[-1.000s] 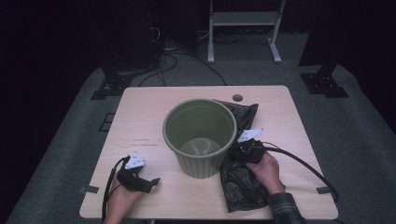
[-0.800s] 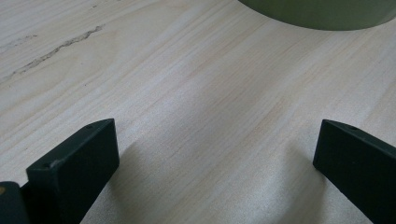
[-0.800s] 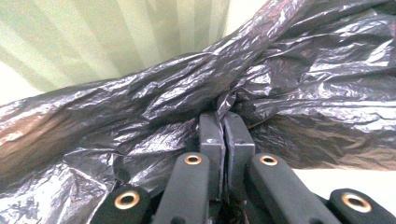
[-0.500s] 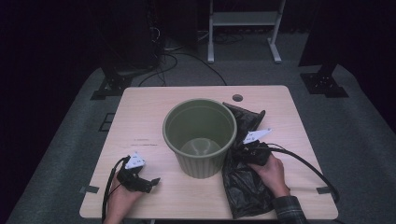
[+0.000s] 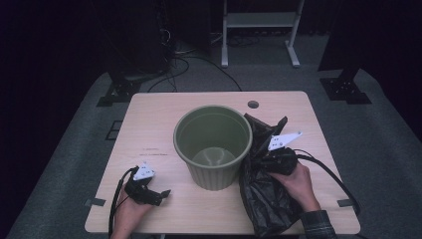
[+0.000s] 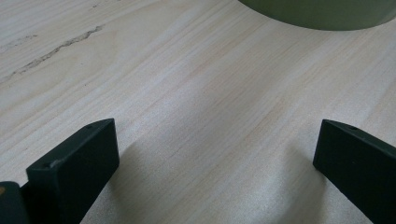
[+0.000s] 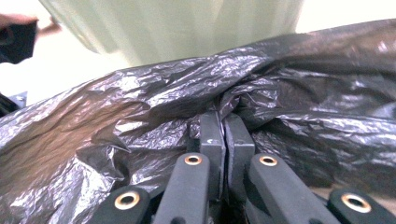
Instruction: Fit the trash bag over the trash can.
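Right gripper (image 7: 225,135) clamped on black bag (image 5: 266,199), bin (image 5: 213,144) touching bag's left, left gripper (image 5: 160,194) wide open, empty, on table (image 5: 149,124).

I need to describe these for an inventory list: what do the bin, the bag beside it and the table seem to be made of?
Bin: probably moulded plastic, matte olive green with a smooth rim. Bag: thin black plastic film, glossy and finely crinkled where the right gripper pinches it. Table: pale wood or wood-look laminate, with visible grain lines and a low sheen.
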